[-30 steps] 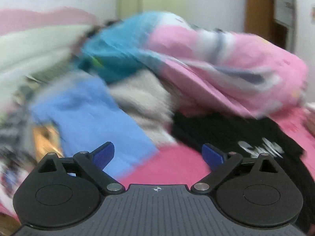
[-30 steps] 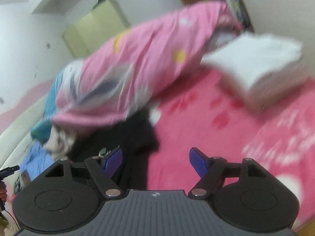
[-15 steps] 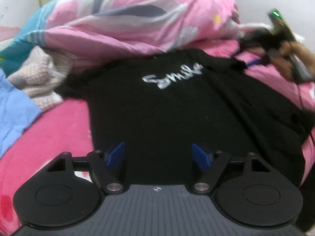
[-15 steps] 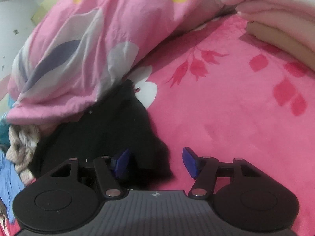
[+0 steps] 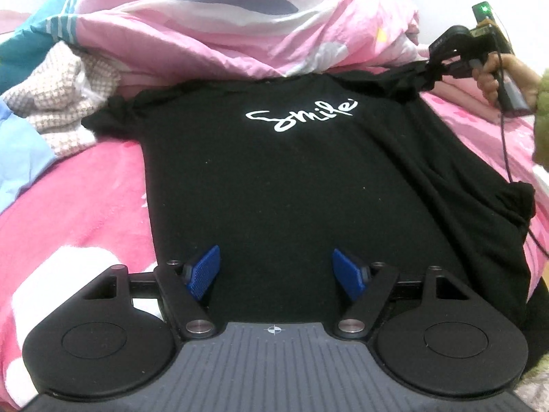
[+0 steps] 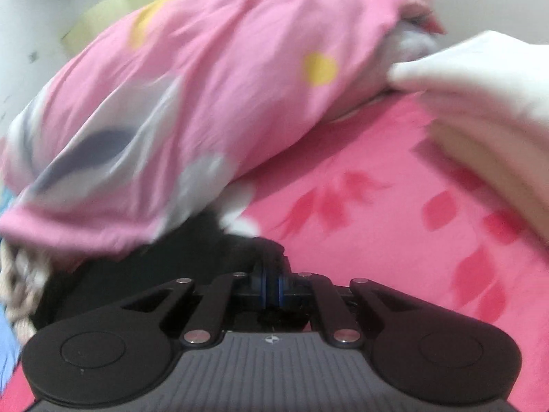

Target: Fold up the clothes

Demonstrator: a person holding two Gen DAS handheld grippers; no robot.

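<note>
A black T-shirt (image 5: pixel 291 178) with white "Smile" script lies face up on the pink bed sheet (image 5: pixel 85 206). My left gripper (image 5: pixel 276 271) hovers open over its near hem, and the blue pads (image 5: pixel 202 271) stand apart with black fabric below them. At the far right, a hand (image 5: pixel 494 72) holds my right gripper (image 5: pixel 435 65) at the shirt's sleeve. In the right wrist view the right gripper (image 6: pixel 271 288) has its jaws closing tight, and the black sleeve fabric (image 6: pixel 264 247) is pinched between the pads.
A bunched pink patterned duvet (image 5: pixel 240 24) lies behind the shirt. A checked cloth (image 5: pixel 61 89) and a blue garment (image 5: pixel 17 158) sit at the left. A folded white stack (image 6: pixel 480 96) rests on the sheet to the right. A cable (image 5: pixel 504 144) hangs from the right gripper.
The left gripper swung from the clothes pile down to the shirt's hem and narrowed a little. The right gripper moved in to the sleeve's edge and closed on it.
</note>
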